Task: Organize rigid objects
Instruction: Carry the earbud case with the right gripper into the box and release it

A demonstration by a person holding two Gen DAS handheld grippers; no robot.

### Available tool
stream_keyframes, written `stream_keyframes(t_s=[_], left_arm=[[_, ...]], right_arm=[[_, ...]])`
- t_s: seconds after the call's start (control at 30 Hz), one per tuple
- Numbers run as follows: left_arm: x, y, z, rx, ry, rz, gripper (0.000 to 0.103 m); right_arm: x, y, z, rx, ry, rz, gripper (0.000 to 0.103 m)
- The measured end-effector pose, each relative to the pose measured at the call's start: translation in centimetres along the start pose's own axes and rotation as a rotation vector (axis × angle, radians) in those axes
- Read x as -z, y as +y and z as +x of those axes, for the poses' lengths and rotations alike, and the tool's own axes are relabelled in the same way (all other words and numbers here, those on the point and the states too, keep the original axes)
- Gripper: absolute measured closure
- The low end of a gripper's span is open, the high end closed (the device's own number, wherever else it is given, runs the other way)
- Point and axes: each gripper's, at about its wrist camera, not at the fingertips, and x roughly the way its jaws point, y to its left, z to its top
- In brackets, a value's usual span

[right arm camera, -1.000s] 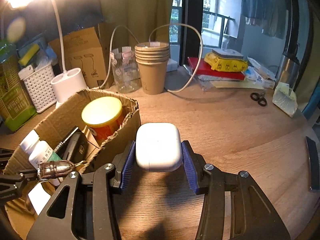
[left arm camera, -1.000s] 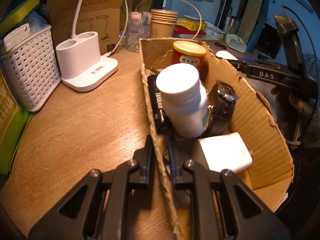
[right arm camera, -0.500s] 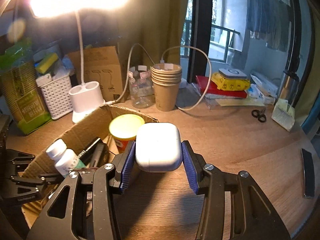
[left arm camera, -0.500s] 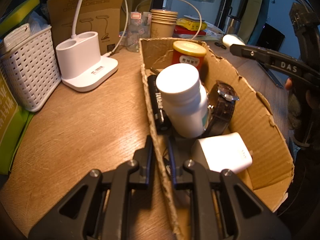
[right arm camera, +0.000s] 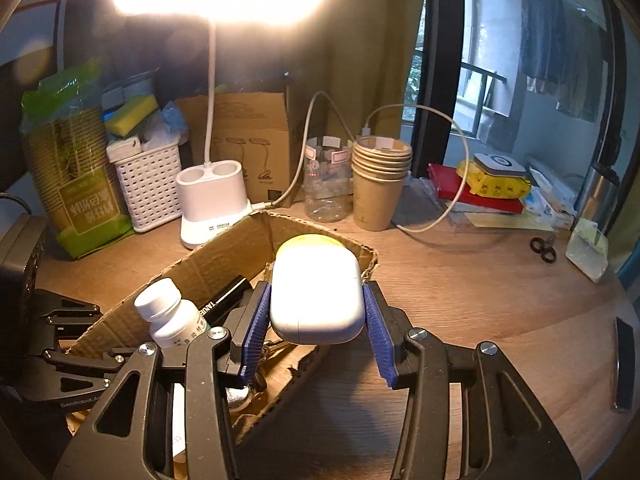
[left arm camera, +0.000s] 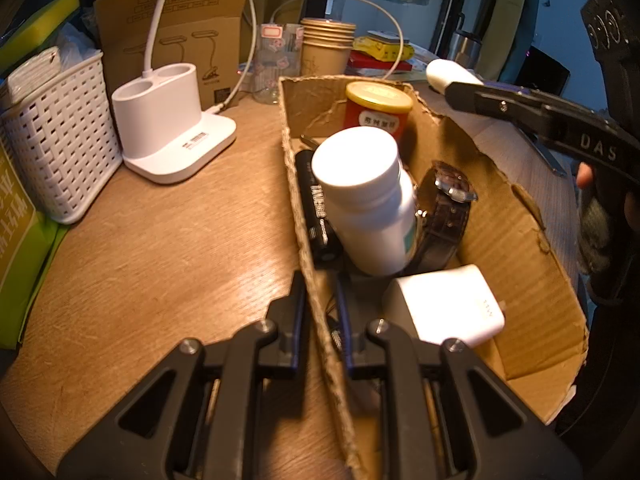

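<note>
Earbud case held over the cardboard box

The right gripper (right arm camera: 318,320) clamps a white earbud case (right arm camera: 316,292) between its blue-padded fingers (right arm camera: 376,332), above the far rim of the cardboard box (left arm camera: 516,240) on the wooden bench (left arm camera: 160,248). The left gripper (left arm camera: 320,312) has its fingers closed on the box's near wall. Inside the box lie a white pill bottle (left arm camera: 364,200), a red tin with a yellow lid (left arm camera: 378,110), a wristwatch (left arm camera: 448,204), a black tube (left arm camera: 316,204) and a white charger (left arm camera: 444,304).
</note>
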Motion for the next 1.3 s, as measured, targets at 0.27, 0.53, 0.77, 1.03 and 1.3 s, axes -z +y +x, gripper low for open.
stream_keyframes(t_s=[0.27, 0.53, 0.77, 1.03, 1.3], left_arm=[[0.0, 0.0, 0.0, 0.000, 0.000, 0.000, 0.087], [0.0, 0.0, 0.0, 0.000, 0.000, 0.000, 0.087], [0.0, 0.0, 0.0, 0.000, 0.000, 0.000, 0.087], [0.0, 0.0, 0.0, -0.001, -0.001, 0.001, 0.087], [0.0, 0.0, 0.0, -0.002, -0.002, 0.002, 0.087]], right_arm=[[0.1, 1.0, 1.0, -0.022, 0.020, -0.013, 0.054], [0.4, 2.0, 2.1, -0.027, 0.053, -0.031, 0.054], [0.6, 2.2, 2.5, -0.024, 0.071, -0.038, 0.054], [0.6, 2.5, 2.8, -0.012, 0.088, -0.043, 0.054], [0.7, 2.4, 2.9, -0.021, 0.096, -0.046, 0.053]])
